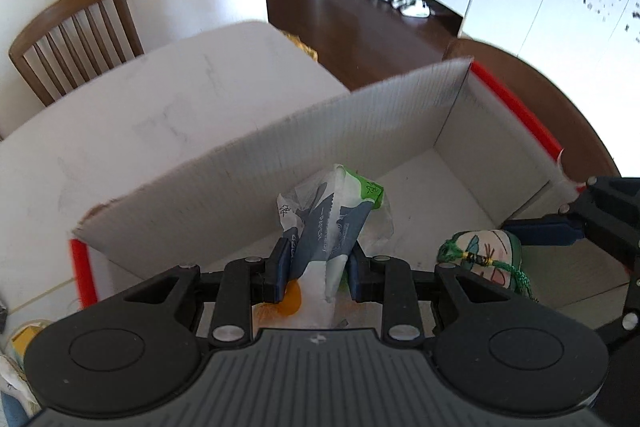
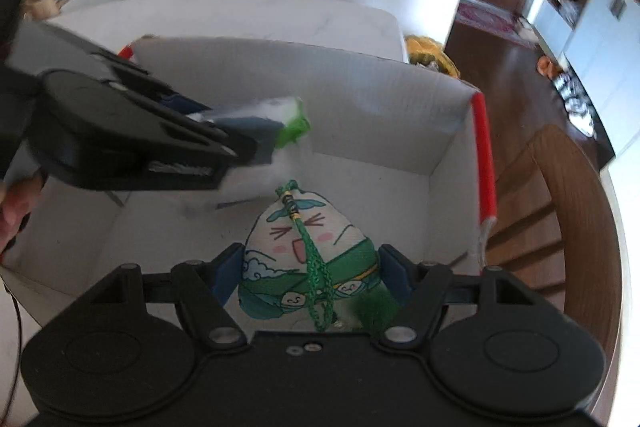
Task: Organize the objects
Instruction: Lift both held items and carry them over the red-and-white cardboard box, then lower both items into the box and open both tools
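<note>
The left tongs [image 1: 318, 273] pinch a crumpled wrapper [image 1: 332, 223] at lower centre, over the box [image 1: 280, 147]. The right tongs [image 2: 310, 277] clamp a cartoon pouch [image 2: 308, 259] low in their view, its green cord [image 2: 316, 267] hanging down its front, also over the box. Beyond the box lie the white bench [image 1: 140, 107] and a chair [image 1: 76, 35] at upper left.

Crumpled blue-green wrapper [image 1: 332, 223] and cartoon-faced dumpling pouch [image 2: 310, 267] held over white box [image 2: 360, 99].

Box [image 1: 248, 183] white, red edges — pouch [image 2: 308, 259] white-green, cartoon face — wrapper [image 1: 332, 223] blue-white-green.
</note>
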`<state>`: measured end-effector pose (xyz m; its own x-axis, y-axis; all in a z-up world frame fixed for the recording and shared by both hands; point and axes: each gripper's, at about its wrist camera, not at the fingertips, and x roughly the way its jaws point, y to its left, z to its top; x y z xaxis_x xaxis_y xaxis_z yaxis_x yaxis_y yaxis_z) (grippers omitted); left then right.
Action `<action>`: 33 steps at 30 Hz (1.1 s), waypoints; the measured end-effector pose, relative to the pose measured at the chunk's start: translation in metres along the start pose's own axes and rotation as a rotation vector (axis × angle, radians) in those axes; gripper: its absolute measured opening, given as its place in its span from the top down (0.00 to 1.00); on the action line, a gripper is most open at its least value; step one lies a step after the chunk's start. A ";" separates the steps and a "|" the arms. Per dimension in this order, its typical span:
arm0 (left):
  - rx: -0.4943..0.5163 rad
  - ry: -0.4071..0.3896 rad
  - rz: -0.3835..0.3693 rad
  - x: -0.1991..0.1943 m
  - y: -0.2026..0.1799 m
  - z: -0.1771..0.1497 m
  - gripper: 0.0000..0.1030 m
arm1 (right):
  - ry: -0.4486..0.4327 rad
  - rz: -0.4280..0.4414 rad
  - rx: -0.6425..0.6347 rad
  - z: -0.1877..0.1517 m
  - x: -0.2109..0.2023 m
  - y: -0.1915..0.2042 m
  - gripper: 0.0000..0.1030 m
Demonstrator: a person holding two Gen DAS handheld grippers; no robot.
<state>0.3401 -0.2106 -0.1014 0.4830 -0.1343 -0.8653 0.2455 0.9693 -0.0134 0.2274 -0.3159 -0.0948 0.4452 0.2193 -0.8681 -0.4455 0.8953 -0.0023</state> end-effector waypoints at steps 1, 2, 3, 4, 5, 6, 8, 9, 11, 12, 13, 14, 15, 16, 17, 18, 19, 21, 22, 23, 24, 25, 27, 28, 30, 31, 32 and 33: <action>0.010 0.010 0.003 0.004 -0.001 -0.001 0.73 | 0.013 0.013 -0.006 0.001 0.002 0.001 0.31; 0.014 0.017 0.004 0.006 -0.002 -0.002 0.73 | 0.025 0.027 -0.008 0.001 0.004 0.002 0.31; 0.016 0.024 0.006 0.008 -0.002 -0.002 0.73 | 0.034 0.032 -0.014 0.001 0.006 0.004 0.31; 0.016 0.031 0.007 0.011 -0.002 -0.003 0.73 | 0.036 0.031 -0.025 0.000 0.007 0.005 0.31; 0.013 0.040 0.006 0.013 -0.002 -0.004 0.73 | 0.040 0.031 -0.036 -0.001 0.009 0.005 0.30; 0.010 0.049 0.007 0.015 -0.001 -0.004 0.73 | 0.047 0.030 -0.040 -0.001 0.010 0.007 0.30; -0.003 0.061 0.002 0.018 0.001 -0.004 0.73 | 0.052 0.032 -0.038 0.000 0.011 0.006 0.30; -0.006 0.066 -0.001 0.019 0.001 -0.003 0.73 | 0.058 0.033 -0.037 0.000 0.011 0.006 0.30; -0.002 0.078 -0.002 0.022 0.001 -0.003 0.73 | 0.078 0.039 -0.033 0.006 0.014 -0.002 0.29; -0.002 0.082 -0.003 0.022 0.001 -0.004 0.73 | 0.086 0.047 -0.032 0.006 0.014 -0.002 0.29; -0.002 0.084 -0.002 0.023 0.001 -0.004 0.73 | 0.087 0.051 -0.030 0.005 0.012 -0.001 0.29; -0.005 0.089 -0.005 0.024 0.002 -0.004 0.73 | 0.088 0.053 -0.029 0.005 0.011 -0.002 0.27; -0.008 0.092 -0.007 0.024 0.003 -0.004 0.72 | 0.090 0.056 -0.030 0.005 0.011 -0.004 0.27; -0.010 0.094 -0.006 0.024 0.003 -0.004 0.71 | 0.092 0.060 -0.030 0.007 0.011 -0.007 0.26; -0.012 0.095 -0.008 0.023 0.003 -0.004 0.70 | 0.091 0.060 -0.029 0.007 0.011 -0.008 0.26; -0.015 0.098 -0.013 0.022 0.003 -0.004 0.66 | 0.090 0.061 -0.027 0.007 0.010 -0.008 0.25; -0.016 0.101 -0.016 0.021 0.004 -0.005 0.60 | 0.089 0.064 -0.025 0.007 0.009 -0.009 0.24; -0.012 0.089 -0.006 0.017 0.004 -0.006 0.53 | 0.087 0.069 -0.021 0.009 0.009 -0.013 0.22; -0.010 0.082 -0.004 0.014 0.004 -0.007 0.50 | 0.086 0.070 -0.020 0.008 0.008 -0.013 0.22; -0.009 0.073 -0.003 0.011 0.002 -0.008 0.49 | 0.084 0.071 -0.021 0.008 0.007 -0.014 0.22; -0.011 0.067 -0.003 0.008 0.003 -0.009 0.48 | 0.081 0.073 -0.022 0.007 0.006 -0.014 0.22; -0.014 0.061 -0.004 0.005 0.004 -0.009 0.48 | 0.079 0.076 -0.021 0.006 0.004 -0.015 0.22; -0.021 0.048 -0.009 -0.004 0.005 -0.011 0.48 | 0.072 0.080 -0.017 0.005 0.001 -0.017 0.22; -0.023 0.043 -0.009 -0.008 0.006 -0.012 0.48 | 0.067 0.082 -0.016 0.009 0.002 -0.019 0.22; -0.023 0.027 -0.007 -0.016 0.009 -0.010 0.48 | 0.052 0.088 -0.014 0.010 -0.003 -0.018 0.22; -0.024 0.019 -0.007 -0.020 0.010 -0.010 0.48 | 0.040 0.092 -0.013 0.010 -0.007 -0.017 0.21; -0.029 0.007 -0.009 -0.026 0.012 -0.011 0.48 | 0.030 0.097 -0.010 0.010 -0.011 -0.017 0.21; -0.034 -0.004 -0.012 -0.032 0.013 -0.011 0.48 | 0.019 0.102 -0.004 0.010 -0.015 -0.016 0.21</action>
<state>0.3186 -0.1918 -0.0799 0.4834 -0.1464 -0.8631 0.2227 0.9741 -0.0405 0.2352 -0.3295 -0.0770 0.3826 0.3017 -0.8733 -0.4909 0.8671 0.0845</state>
